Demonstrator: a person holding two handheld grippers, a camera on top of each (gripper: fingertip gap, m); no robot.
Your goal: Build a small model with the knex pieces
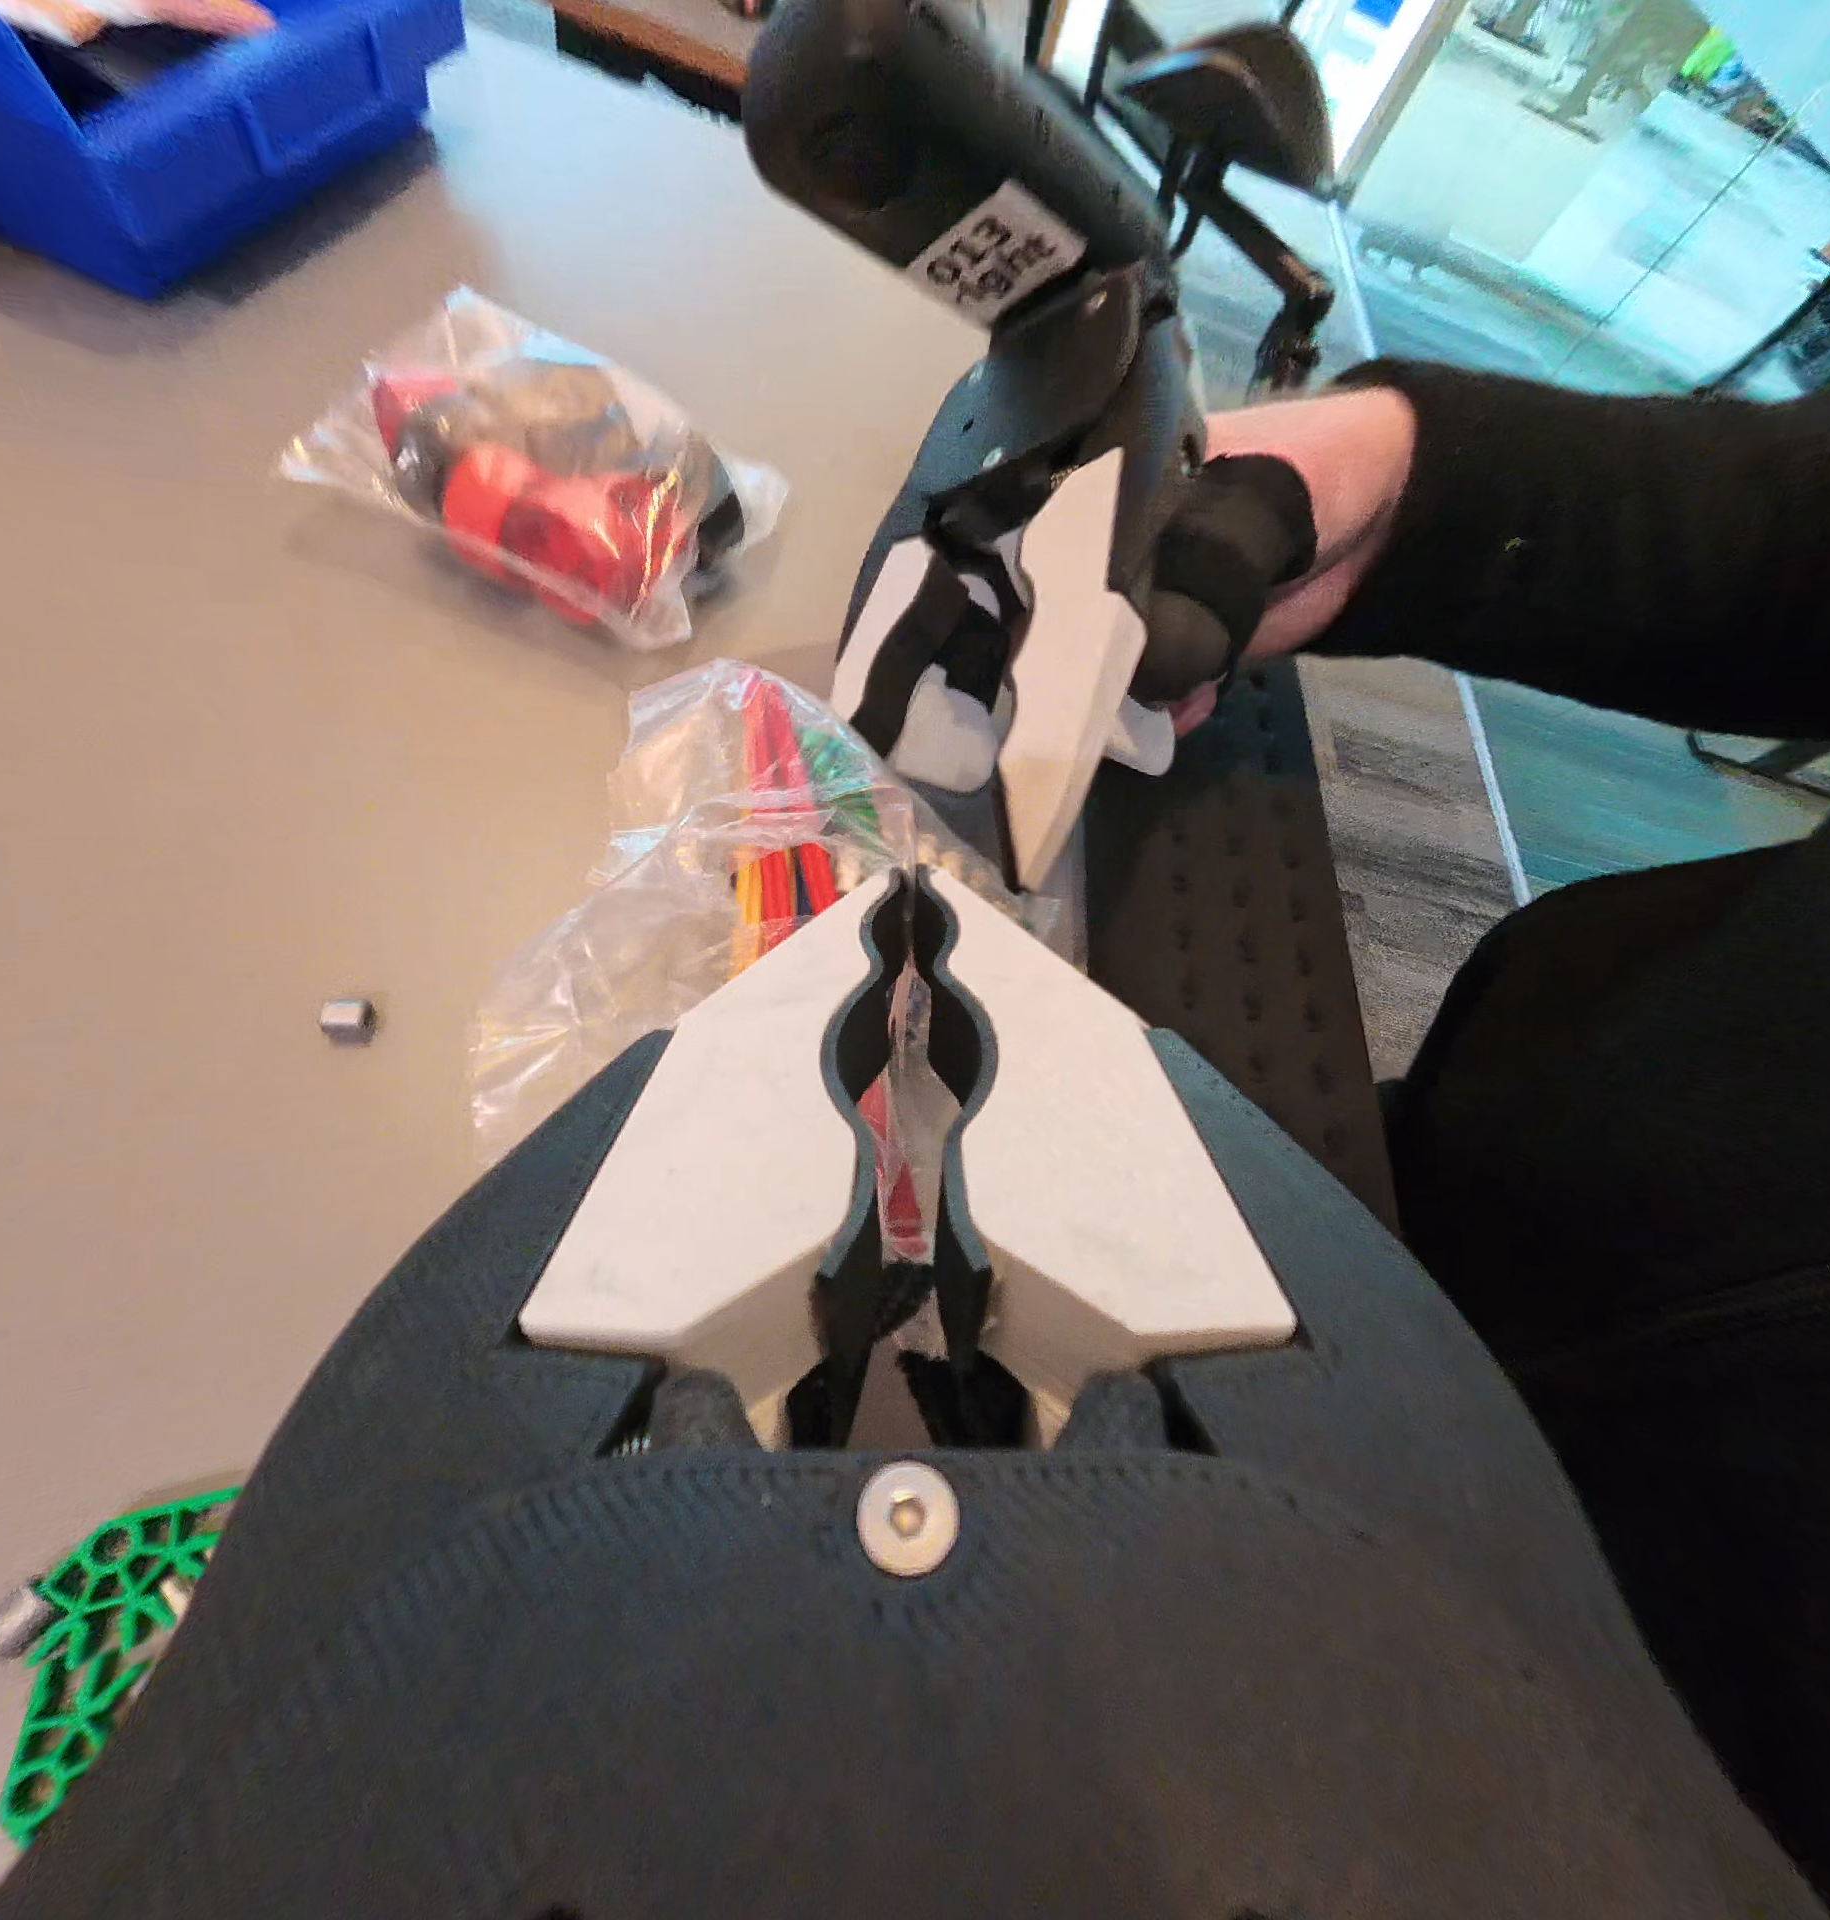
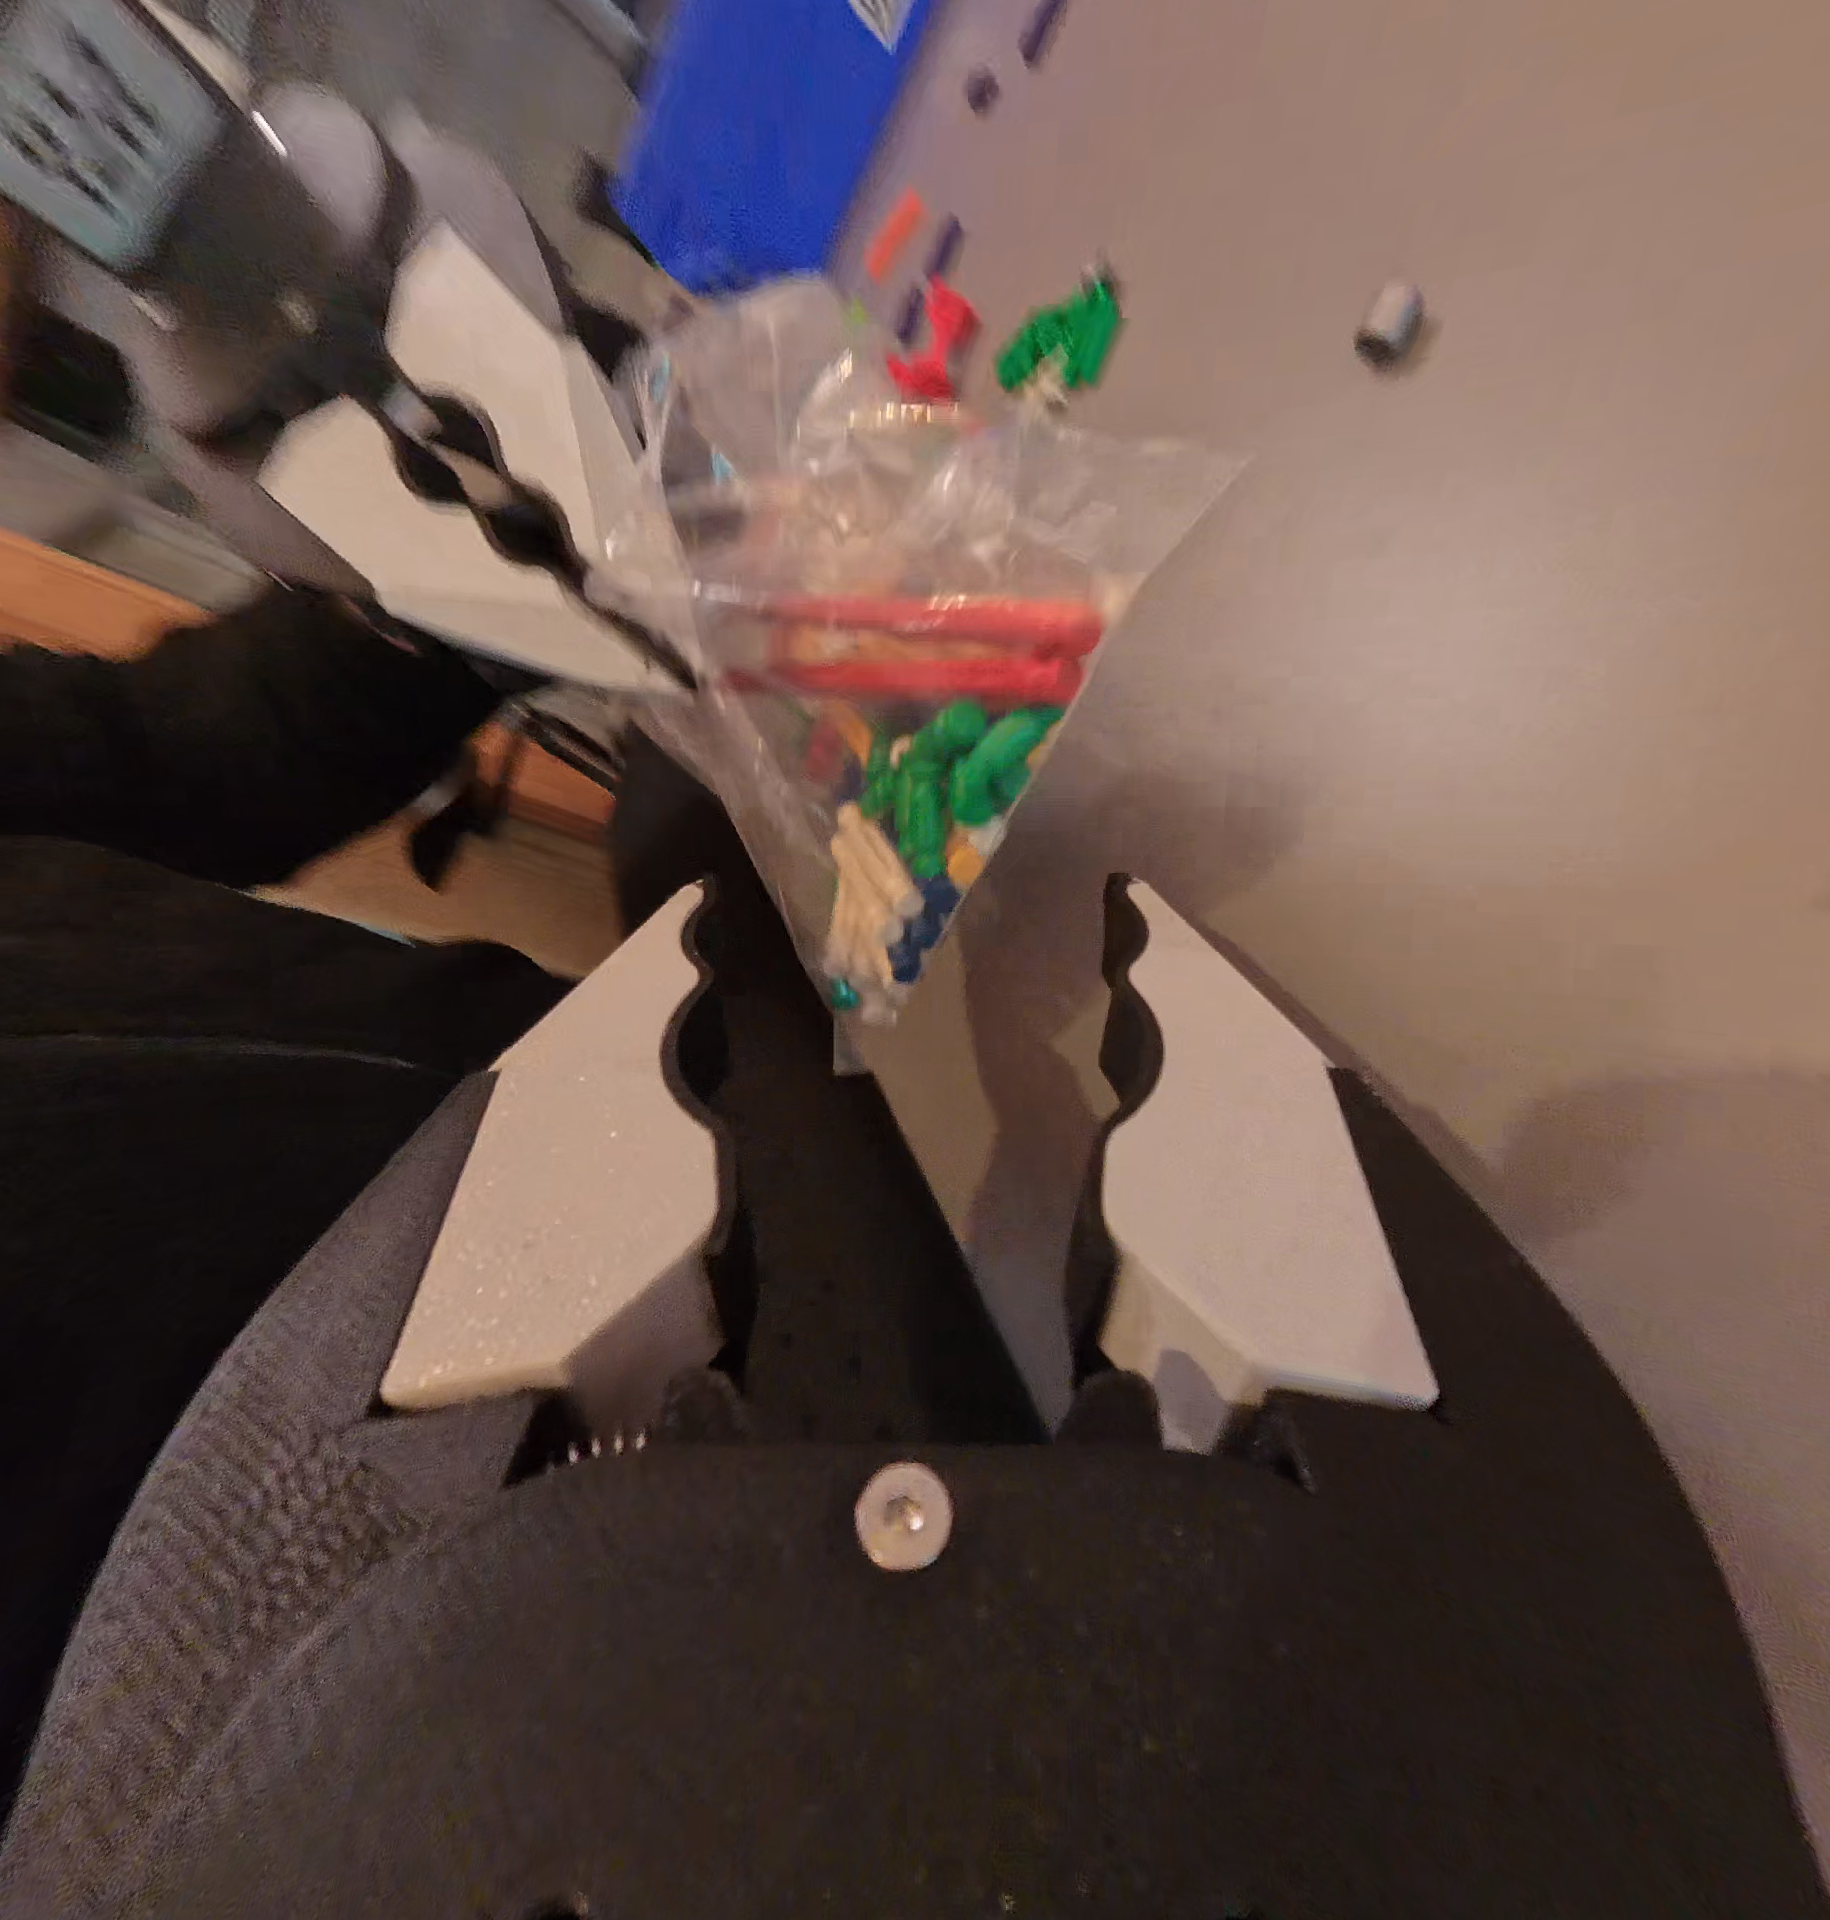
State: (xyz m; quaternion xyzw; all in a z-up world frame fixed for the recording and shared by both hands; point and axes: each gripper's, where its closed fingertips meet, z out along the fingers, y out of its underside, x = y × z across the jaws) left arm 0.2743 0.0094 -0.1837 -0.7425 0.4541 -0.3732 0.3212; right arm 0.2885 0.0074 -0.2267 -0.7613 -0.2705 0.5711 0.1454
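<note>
My left gripper (image 1: 913, 883) is shut on the edge of a clear plastic bag (image 1: 729, 831) of coloured sticks and small parts and holds it over the table's near edge. The plastic runs back between its jaws. In the right wrist view the bag (image 2: 890, 665) hangs corner-down from the left gripper (image 2: 672, 665), which pinches its left edge. My right gripper (image 2: 911, 904) is open and empty, with the bag's bottom corner just ahead of its fingertips. A hand in a black sleeve holds the right gripper (image 1: 952, 800) beside the bag in the left wrist view.
On the grey table (image 1: 215, 831) lie a second clear bag of red and black parts (image 1: 537, 499), a blue bin (image 1: 163, 135) at the far left, a small grey metal piece (image 1: 348, 1016) and a green lattice part (image 1: 90, 1642). A black perforated mat (image 1: 1233, 935) lies by the table edge.
</note>
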